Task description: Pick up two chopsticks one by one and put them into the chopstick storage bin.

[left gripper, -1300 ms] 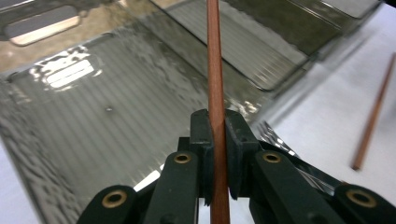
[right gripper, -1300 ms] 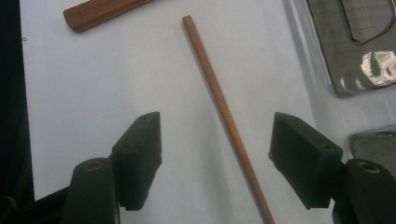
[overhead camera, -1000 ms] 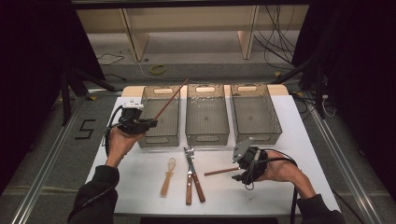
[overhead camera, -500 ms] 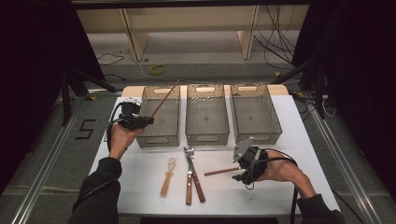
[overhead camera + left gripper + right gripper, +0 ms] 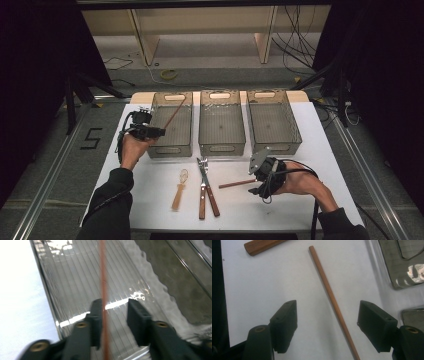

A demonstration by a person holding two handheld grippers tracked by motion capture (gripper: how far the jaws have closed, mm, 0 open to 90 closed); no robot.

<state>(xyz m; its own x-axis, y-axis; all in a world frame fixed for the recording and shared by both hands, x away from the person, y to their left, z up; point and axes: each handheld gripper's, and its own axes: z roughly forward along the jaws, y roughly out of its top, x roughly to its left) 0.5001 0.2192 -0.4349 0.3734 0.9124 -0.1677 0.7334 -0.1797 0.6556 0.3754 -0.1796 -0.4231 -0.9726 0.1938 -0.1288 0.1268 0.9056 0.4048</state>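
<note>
Brown stick (image 5: 103, 277) over left bin (image 5: 170, 131), between left gripper (image 5: 113, 315) jaws, which have just been opening; release underway. Second stick (image 5: 332, 298) on table (image 5: 310, 145) between right gripper (image 5: 327, 322) jaws, apart. Whisk (image 5: 180, 187), pruning shears (image 5: 206, 187) unsorted.

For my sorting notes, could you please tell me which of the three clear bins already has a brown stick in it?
The leftmost bin, by the left gripper: a brown stick leans inside it. The middle bin and right bin look empty.
</note>
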